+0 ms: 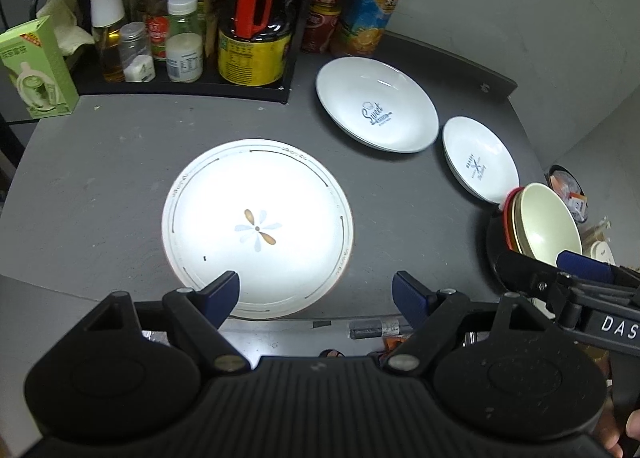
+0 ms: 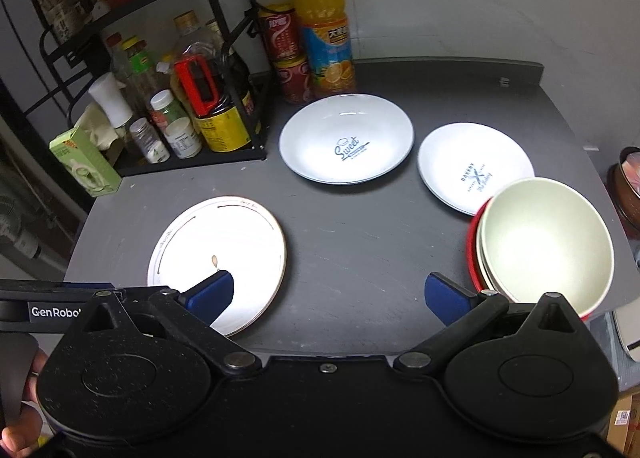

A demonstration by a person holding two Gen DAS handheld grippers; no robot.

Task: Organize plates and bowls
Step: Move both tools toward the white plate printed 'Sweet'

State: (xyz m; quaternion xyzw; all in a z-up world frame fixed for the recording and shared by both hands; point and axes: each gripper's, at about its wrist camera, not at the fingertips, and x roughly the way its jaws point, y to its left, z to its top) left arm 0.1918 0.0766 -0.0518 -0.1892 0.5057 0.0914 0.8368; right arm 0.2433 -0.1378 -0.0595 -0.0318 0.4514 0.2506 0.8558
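A dark grey table [image 2: 360,258] with a matte, lightly scuffed top carries four groups of crockery. Nearest the left side lies a flat round white plate [image 1: 258,227], glossy under the glare, ringed by a thin broken dark line and marked in the middle with a small petal motif in pale blue and tan. Further back sits a deeper, smooth white dish [image 1: 376,103] printed "Sweet" in dark script, and just beside it to the right a smaller white dish [image 1: 478,159] with a crossed-utensil mark (the fine lettering is too small to read fully). At the table's right edge stands a nested stack of bowls [image 2: 546,238]: a cream, matte-looking one on top, a red rim showing beneath it.

The left gripper [image 1: 316,292] hangs over the near rim of the flat plate, its blue ribbed pads spread wide and holding nothing. The right gripper [image 2: 338,294] is likewise spread wide, its right pad just beside the stacked bowls; whether it touches them cannot be told.

Behind, a black wire rack [image 2: 224,57] holds glass and plastic condiment bottles, with red cans [image 2: 286,53] and a tall orange juice bottle [image 2: 324,29] alongside it. A green carton [image 1: 34,65] stands at the far left.
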